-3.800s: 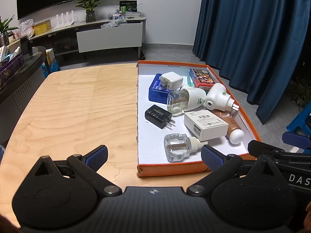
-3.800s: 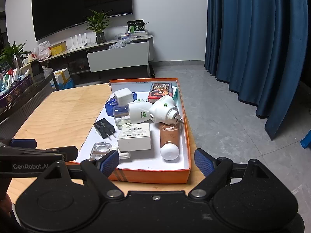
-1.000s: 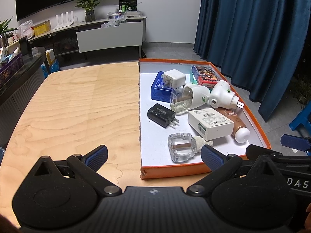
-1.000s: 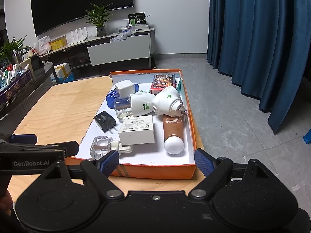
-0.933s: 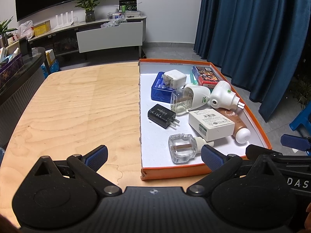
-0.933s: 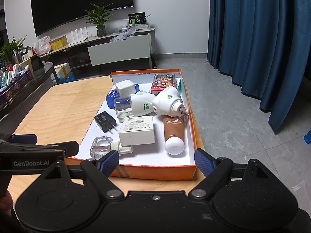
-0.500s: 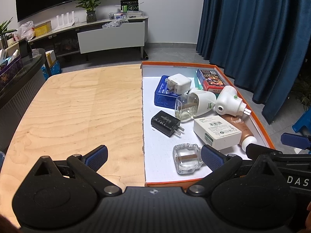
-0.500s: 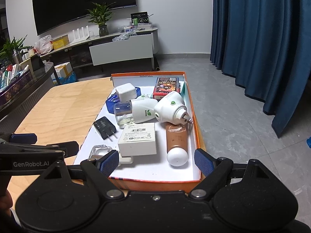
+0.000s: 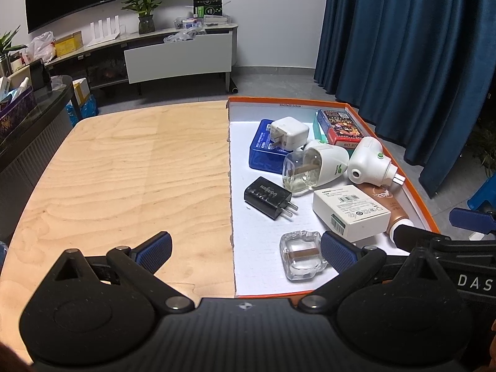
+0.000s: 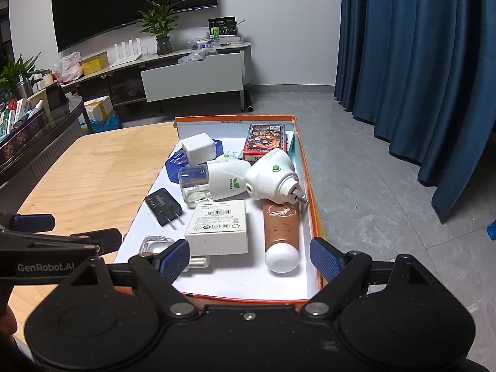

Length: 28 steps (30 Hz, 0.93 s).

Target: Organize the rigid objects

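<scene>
Orange-walled box (image 9: 415,192): seen from the left wrist, sits on right half of the wooden table (image 9: 130,179), white floor inside, crowded with small items.
Left gripper (image 9: 245,252): fingers spread wide, gripping nothing, hovering over the near edge; one blue pad over bare wood, the other over the box floor just beside the clear glass refill bottle (image 9: 302,259).
Black charger (image 9: 268,197): lying flat, prongs pointing right, near the box's left wall.
White carton (image 9: 350,212): right of the charger, overlapping the brown tube (image 9: 392,209).
Vaporizers: bottle-fitted white vaporizer (image 9: 316,167) touching plain white plug-in vaporizer (image 9: 370,162).
Far end: white cube charger (image 9: 288,133) resting on blue case (image 9: 266,150); red card box (image 9: 338,125) by the right wall.

Right wrist view, same box (image 10: 311,198): near wall just under the camera.
Right gripper (image 10: 249,257): fingers parted wide and empty, straddling the carton (image 10: 218,231) and the tube's white cap (image 10: 282,259).
Left gripper (image 10: 62,231): at left edge, over the table.
Black charger (image 10: 162,206): prongs toward camera, left of the carton.
Glass bottle (image 10: 156,243): partly hidden behind the left pad.
</scene>
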Available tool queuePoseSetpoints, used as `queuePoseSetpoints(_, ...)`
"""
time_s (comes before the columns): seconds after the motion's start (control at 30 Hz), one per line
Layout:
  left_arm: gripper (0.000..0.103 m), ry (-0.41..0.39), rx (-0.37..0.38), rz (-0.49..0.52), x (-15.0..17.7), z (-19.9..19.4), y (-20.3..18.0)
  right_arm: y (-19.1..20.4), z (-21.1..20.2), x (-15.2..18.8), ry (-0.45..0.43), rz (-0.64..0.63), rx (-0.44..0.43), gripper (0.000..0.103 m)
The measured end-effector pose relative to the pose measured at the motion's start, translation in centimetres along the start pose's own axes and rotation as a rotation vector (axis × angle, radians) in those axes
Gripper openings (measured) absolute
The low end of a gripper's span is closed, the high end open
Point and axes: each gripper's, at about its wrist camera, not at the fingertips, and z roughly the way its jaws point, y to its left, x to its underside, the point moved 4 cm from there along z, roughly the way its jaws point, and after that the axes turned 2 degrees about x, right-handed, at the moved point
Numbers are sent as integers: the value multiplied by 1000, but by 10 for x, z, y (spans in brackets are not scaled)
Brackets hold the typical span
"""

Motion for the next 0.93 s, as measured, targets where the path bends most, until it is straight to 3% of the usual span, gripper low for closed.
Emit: queuePoseSetpoints(0.93,103,0,15,-6,-2,2,5,4,0,-2,0,-7,6,100)
